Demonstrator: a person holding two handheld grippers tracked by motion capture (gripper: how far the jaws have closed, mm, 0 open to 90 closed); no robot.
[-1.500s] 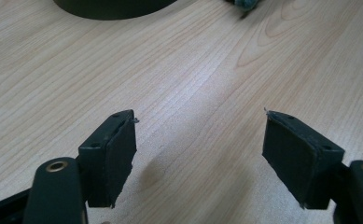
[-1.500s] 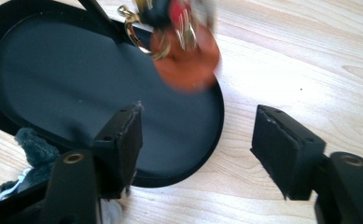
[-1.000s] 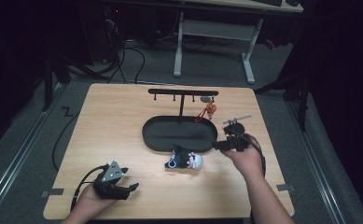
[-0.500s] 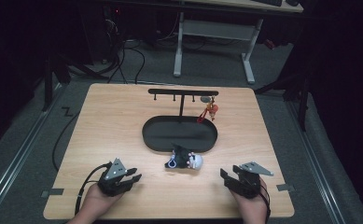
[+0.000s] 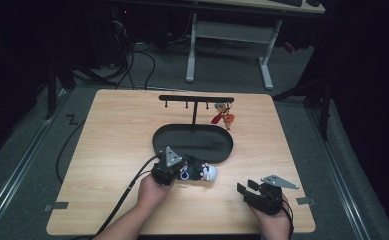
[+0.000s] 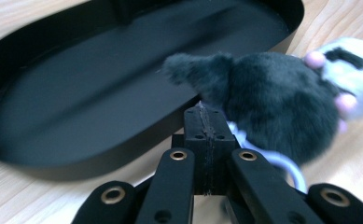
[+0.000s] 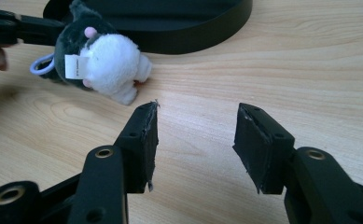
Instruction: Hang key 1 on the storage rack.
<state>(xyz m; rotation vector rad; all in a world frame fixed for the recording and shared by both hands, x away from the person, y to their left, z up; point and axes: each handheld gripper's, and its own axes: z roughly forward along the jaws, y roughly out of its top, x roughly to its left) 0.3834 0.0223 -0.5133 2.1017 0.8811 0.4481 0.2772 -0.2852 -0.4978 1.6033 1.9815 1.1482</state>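
Two tongs: left tongs (image 6: 206,122) pressed together against the fuzzy black-and-white plush keychain (image 6: 272,100) by the glossy black oval tray (image 6: 100,84); right tongs (image 7: 195,140) spread over bare wooden bench (image 7: 286,70).

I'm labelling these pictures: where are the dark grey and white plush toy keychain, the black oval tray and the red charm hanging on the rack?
dark grey and white plush toy keychain (image 7: 105,65), right gripper view, white body.
black oval tray (image 5: 202,140), high view, bare floor.
red charm (image 5: 223,118), high view, its middle.
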